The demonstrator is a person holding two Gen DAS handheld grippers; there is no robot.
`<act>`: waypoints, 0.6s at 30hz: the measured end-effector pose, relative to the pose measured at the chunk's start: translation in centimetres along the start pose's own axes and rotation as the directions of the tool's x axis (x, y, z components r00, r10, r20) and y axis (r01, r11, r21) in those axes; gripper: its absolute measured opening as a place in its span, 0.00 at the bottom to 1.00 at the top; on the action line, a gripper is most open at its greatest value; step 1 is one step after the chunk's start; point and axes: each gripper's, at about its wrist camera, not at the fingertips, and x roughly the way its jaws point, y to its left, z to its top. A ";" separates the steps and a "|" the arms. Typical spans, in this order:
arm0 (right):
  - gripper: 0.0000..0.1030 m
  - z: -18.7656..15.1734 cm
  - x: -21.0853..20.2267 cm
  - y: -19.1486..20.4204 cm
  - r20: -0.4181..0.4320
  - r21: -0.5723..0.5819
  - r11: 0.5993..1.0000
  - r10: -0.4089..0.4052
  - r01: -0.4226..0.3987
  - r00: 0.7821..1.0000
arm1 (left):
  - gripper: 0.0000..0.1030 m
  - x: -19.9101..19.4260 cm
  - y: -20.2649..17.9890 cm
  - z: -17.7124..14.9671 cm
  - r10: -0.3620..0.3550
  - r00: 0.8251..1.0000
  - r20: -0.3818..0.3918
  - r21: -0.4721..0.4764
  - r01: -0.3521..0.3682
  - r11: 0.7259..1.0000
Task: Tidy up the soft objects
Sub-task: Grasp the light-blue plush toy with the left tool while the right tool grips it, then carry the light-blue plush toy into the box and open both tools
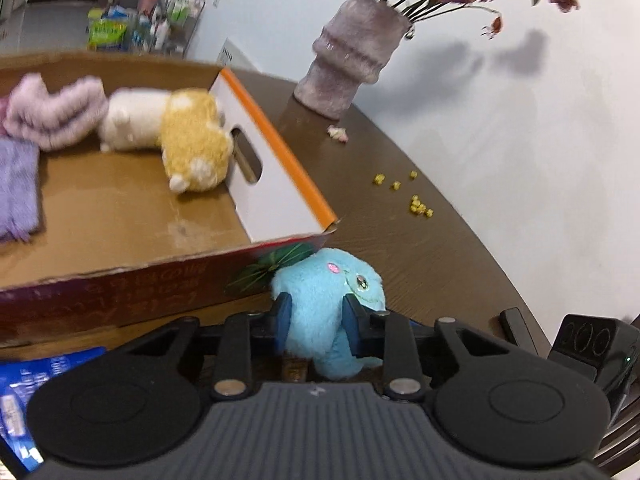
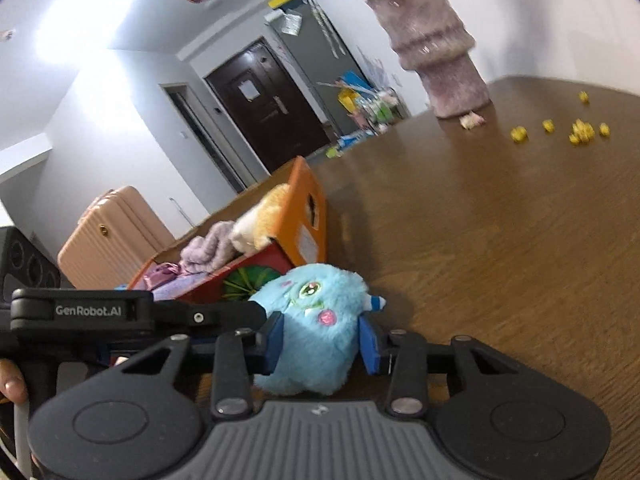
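Note:
A fluffy blue plush toy [image 1: 320, 300] with a glitter eye and pink cheek sits on the brown table just outside the near corner of a cardboard box [image 1: 120, 216]. My left gripper [image 1: 316, 316] is shut on it, its blue pads pressing the fur. My right gripper [image 2: 322, 340] also has its blue pads against both sides of the same plush [image 2: 316, 320]. Inside the box lie a yellow-and-white plush [image 1: 176, 136], a pink fuzzy cloth [image 1: 52, 112] and a purple cloth [image 1: 16, 188]. The box also shows in the right wrist view [image 2: 304, 216].
A furry pink vase with dried flowers [image 1: 352, 64] stands on the table behind the box. Small yellow bits [image 1: 416, 200] and a petal [image 1: 336, 133] lie scattered on the table [image 2: 500, 240]. A blue packet [image 1: 24, 384] lies at near left. A pink suitcase [image 2: 108, 232] stands beyond the table.

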 end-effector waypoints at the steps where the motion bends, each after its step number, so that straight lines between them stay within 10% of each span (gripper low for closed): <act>1: 0.37 0.2 -0.7 0.7 0.016 -0.022 1.000 0.002 -0.002 1.000 | 0.27 -0.9 -0.6 -0.1 0.005 1.000 0.016 0.014 -0.005 1.000; 18: 0.36 -5.4 -13.1 9.2 0.022 -0.188 0.970 0.162 -0.155 0.987 | 0.27 -15.6 -4.9 -13.2 0.038 0.973 0.227 -0.099 -0.015 0.995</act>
